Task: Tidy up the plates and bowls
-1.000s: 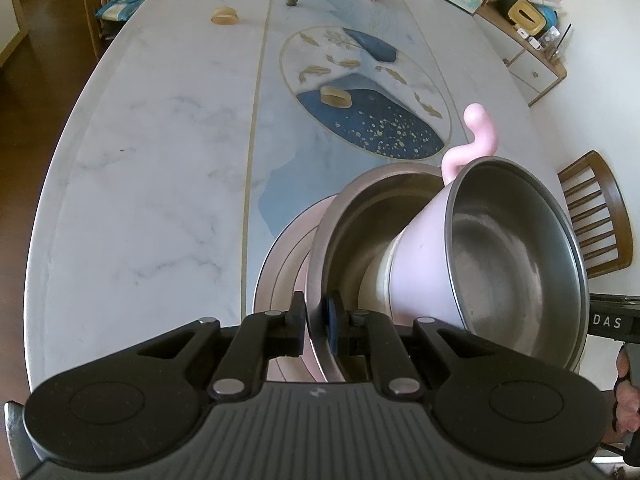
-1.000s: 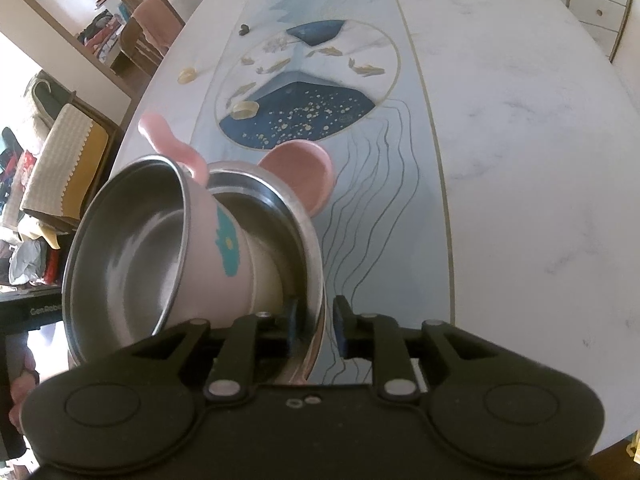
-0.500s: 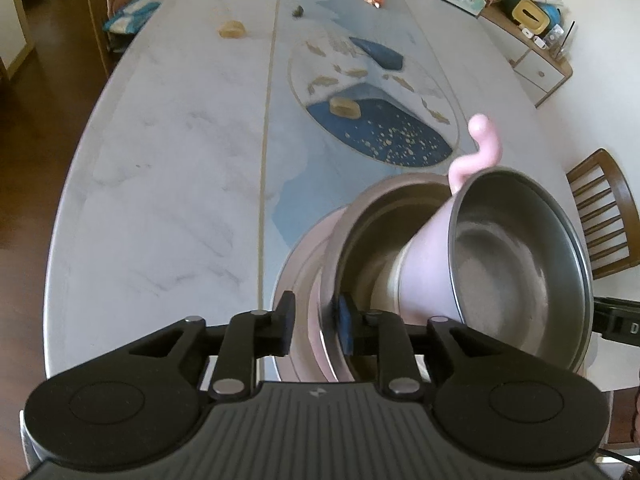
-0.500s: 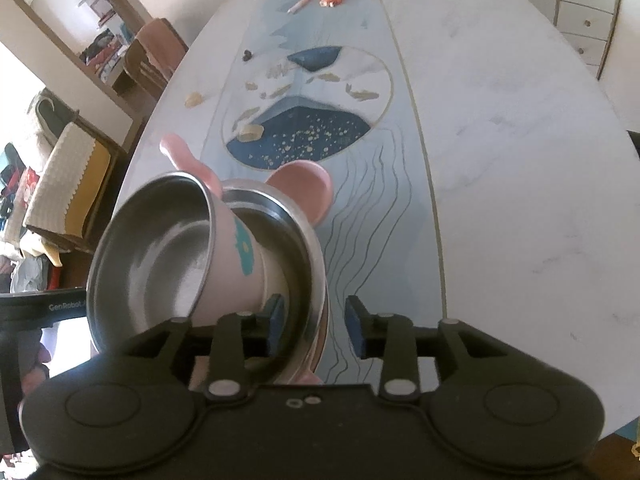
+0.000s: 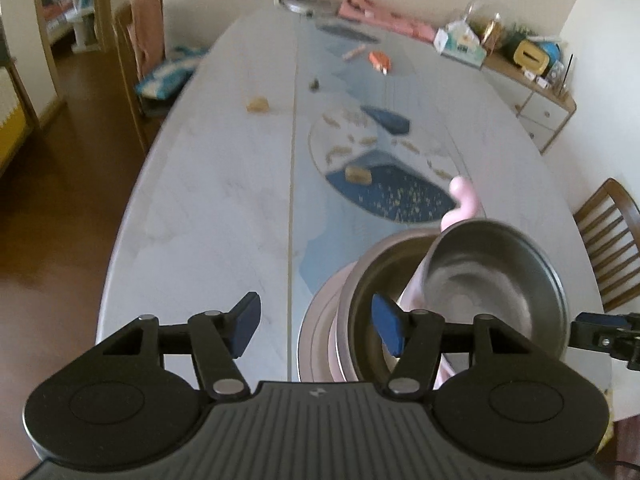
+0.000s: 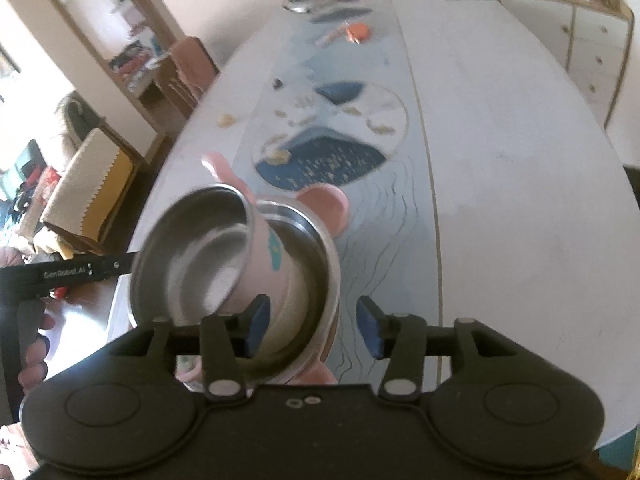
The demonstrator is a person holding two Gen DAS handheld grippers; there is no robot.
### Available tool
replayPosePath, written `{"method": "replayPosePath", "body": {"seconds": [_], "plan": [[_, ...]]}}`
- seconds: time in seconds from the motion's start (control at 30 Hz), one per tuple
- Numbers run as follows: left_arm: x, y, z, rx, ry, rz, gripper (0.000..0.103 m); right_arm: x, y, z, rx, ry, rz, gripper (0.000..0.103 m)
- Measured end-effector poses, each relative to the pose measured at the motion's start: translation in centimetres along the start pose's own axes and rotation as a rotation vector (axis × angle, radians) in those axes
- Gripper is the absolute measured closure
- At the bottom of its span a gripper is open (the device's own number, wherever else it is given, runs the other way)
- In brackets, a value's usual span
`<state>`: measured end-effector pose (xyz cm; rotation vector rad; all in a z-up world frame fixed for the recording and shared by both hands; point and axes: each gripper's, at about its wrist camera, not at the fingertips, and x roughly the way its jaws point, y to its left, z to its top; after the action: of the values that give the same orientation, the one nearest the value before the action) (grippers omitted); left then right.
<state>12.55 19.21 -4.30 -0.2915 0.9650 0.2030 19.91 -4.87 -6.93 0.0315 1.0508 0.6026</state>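
As both pairs of tongs spread, jaws opening, the nested stack rests free on the tabletop (image 5: 224,208) | left tongs (image 5: 316,326) straddle the plate rim; right tongs (image 6: 310,330) flank the steel plate (image 6: 316,276), pads clear | pink bowl (image 5: 492,284) leans tilted inside, probably settling where released

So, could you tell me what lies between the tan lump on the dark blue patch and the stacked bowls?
Nothing: the left wrist view shows only bare tabletop between the tan lump and the steel bowl.
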Motion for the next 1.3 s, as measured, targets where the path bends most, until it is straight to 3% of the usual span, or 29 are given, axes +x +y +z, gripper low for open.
{"method": "replayPosePath", "body": {"seconds": [0.13, 0.27, 0.63, 0.73, 0.77, 1.3], "plan": [[-2.5, -1.3, -0.7, 0.007, -0.07, 0.025, 0.042, -1.8, 0.4, -0.4, -0.056, -0.05, 0.025, 0.039], [-5.0, -3.2, -1.7, 0.023, -0.142, 0.032, 0.031, -3.8, 0.6, -1.0, -0.118, -0.101, 0.05, 0.03], [-9.7, -9.5, -6.1, 0.061, -0.294, 0.025, 0.022, -9.3, -0.6, -4.4, -0.209, -0.254, 0.073, 0.008], [-10.2, -10.7, -7.4, 0.054, -0.313, 0.024, 0.006, -10.3, -1.0, -5.2, -0.226, -0.29, 0.07, 0.002], [-10.4, -11.1, -7.9, 0.051, -0.319, 0.024, 0.0, -10.6, -1.1, -5.5, -0.226, -0.302, 0.067, 0.001], [-13.1, -15.7, -13.0, 0.04, -0.336, 0.034, 0.0, -13.0, -2.2, -9.7, -0.163, -0.386, 0.043, 0.0]]}}
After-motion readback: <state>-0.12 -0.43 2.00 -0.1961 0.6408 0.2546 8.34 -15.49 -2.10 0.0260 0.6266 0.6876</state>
